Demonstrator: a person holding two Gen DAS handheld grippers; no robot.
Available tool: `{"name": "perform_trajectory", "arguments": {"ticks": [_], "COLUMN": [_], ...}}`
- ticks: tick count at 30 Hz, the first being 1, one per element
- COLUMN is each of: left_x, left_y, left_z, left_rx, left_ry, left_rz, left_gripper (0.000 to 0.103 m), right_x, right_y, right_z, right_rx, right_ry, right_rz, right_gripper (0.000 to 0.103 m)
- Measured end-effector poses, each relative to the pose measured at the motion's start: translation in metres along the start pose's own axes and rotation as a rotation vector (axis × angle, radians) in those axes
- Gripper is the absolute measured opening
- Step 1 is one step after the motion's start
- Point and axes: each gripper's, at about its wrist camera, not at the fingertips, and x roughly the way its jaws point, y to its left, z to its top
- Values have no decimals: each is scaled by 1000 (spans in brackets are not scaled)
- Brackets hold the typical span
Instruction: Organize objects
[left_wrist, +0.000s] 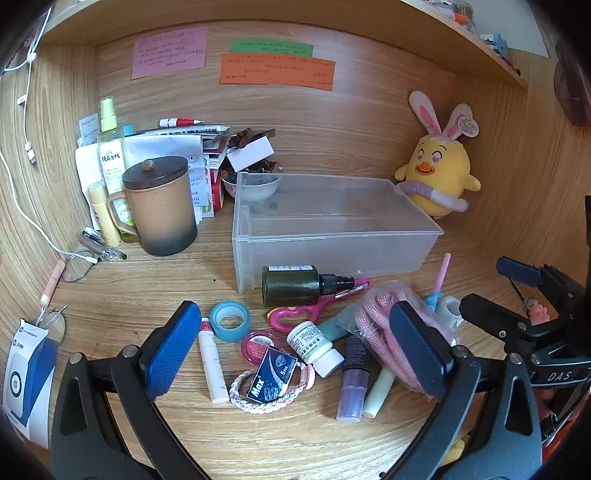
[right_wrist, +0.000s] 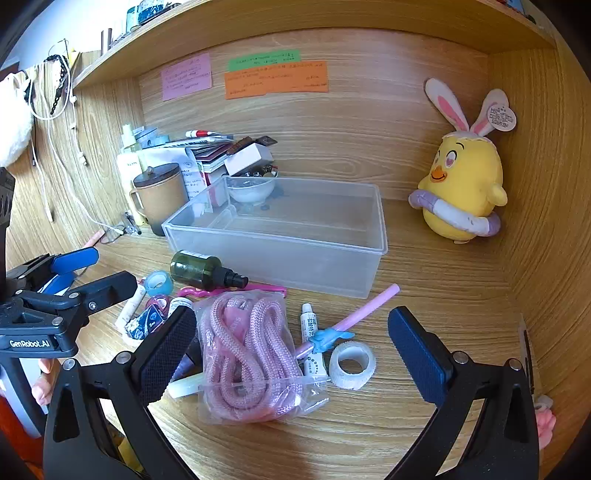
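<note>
A heap of small items lies on the wooden desk in front of an empty clear plastic box (left_wrist: 332, 229) (right_wrist: 288, 236). My left gripper (left_wrist: 295, 350) hangs open above a white pill bottle (left_wrist: 314, 347), a blue Max box (left_wrist: 271, 376), a blue tape roll (left_wrist: 229, 319) and a white tube (left_wrist: 212, 365). A dark green spray bottle (left_wrist: 295, 286) lies across pink scissors (left_wrist: 295, 314). My right gripper (right_wrist: 291, 358) is open over a bagged pink rope (right_wrist: 247, 354), with a white tape roll (right_wrist: 352, 363) and a pink pen (right_wrist: 354, 314) beside it. Nothing is held.
A brown lidded mug (left_wrist: 159, 206), bottles and stacked papers (left_wrist: 166, 147) crowd the back left corner. A white bowl (right_wrist: 251, 190) sits behind the box. A yellow plush chick (right_wrist: 461, 192) leans in the right corner. Cables (left_wrist: 22, 147) hang on the left wall. A shelf runs overhead.
</note>
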Motion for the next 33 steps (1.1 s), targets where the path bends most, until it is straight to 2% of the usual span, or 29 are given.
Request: {"name": "perform_trajectory", "arguments": {"ticks": [33], "left_x": [0], "left_y": [4], "left_z": [2], "left_rx": [-7], "left_ry": [3], "left_rz": [4], "left_gripper": [103], "right_x": [-1], "right_y": [2], "right_z": [2], "right_rx": [10], "right_ry": [5], "right_rz": [13], "right_gripper": [103]}}
